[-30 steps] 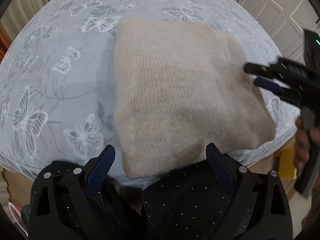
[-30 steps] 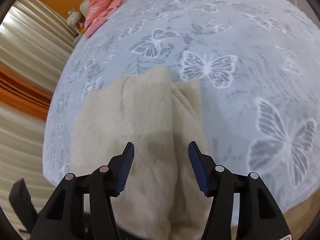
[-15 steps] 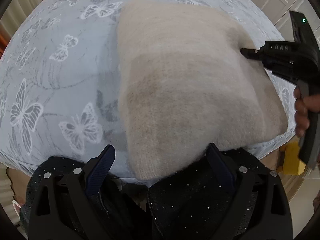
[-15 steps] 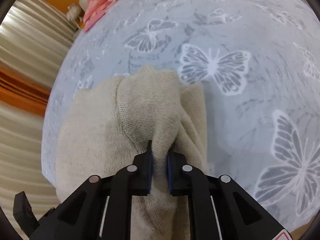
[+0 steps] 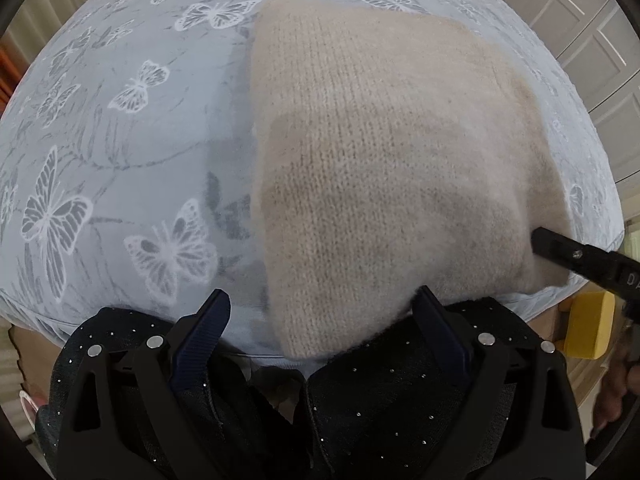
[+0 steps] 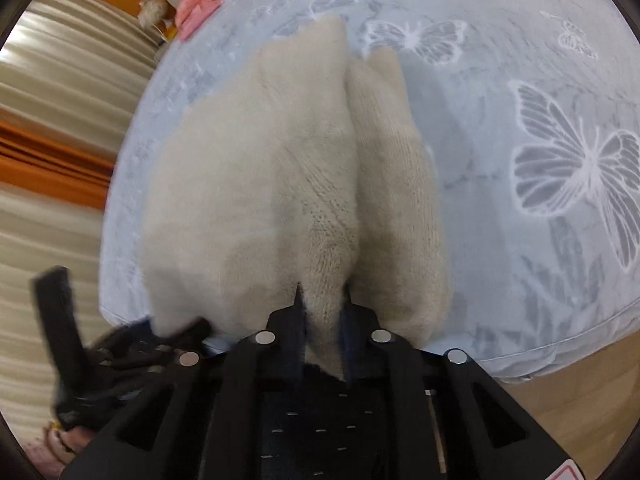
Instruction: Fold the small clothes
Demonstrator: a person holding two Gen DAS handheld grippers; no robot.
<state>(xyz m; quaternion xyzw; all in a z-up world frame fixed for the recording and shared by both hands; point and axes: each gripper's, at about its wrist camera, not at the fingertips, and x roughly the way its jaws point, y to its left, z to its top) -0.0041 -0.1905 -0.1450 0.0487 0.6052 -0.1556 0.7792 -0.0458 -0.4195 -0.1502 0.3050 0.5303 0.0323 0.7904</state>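
Butterfly-print bedspread (image 6: 520,80); beige knit garment (image 6: 256,168) pinched inside right claw (image 6: 322,312).

Right gripper (image 6: 322,304) pinched (left gripper (image 5: 320,312) agape)

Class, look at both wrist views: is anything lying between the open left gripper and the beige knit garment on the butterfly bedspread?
Nothing visible does. The left gripper hangs open over the near edge of the beige knit garment, with only bedspread beside it. The right gripper pinches a fold.
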